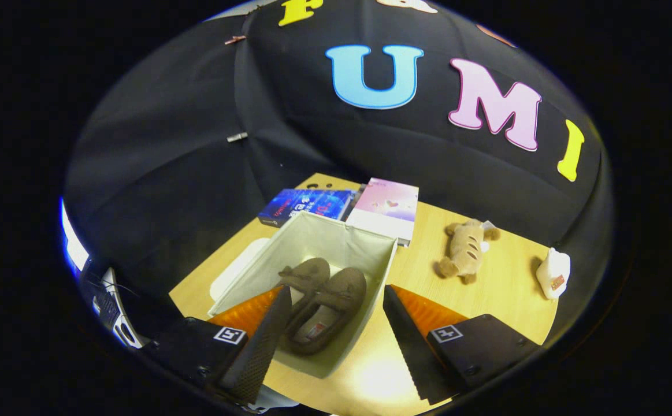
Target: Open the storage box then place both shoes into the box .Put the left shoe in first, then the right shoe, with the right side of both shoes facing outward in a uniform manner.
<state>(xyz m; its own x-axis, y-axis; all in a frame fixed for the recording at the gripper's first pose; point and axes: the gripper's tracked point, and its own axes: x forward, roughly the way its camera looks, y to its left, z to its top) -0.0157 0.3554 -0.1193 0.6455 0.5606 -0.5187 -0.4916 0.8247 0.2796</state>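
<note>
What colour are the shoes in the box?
Brown, seen in the gripper view: both shoes lie in the box, between the open gripper's fingers.

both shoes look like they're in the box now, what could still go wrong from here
The open tool hangs over the fabric storage box, its fingers spread above the two brown shoes. Two risks:

1. One finger overlaps the soft box wall, so pulling back carelessly might snag it and drag or tip the box.

2. The shoes lie pressed together, toes toward the far wall. Brushing one may skew it, spoiling the uniform facing.
</note>
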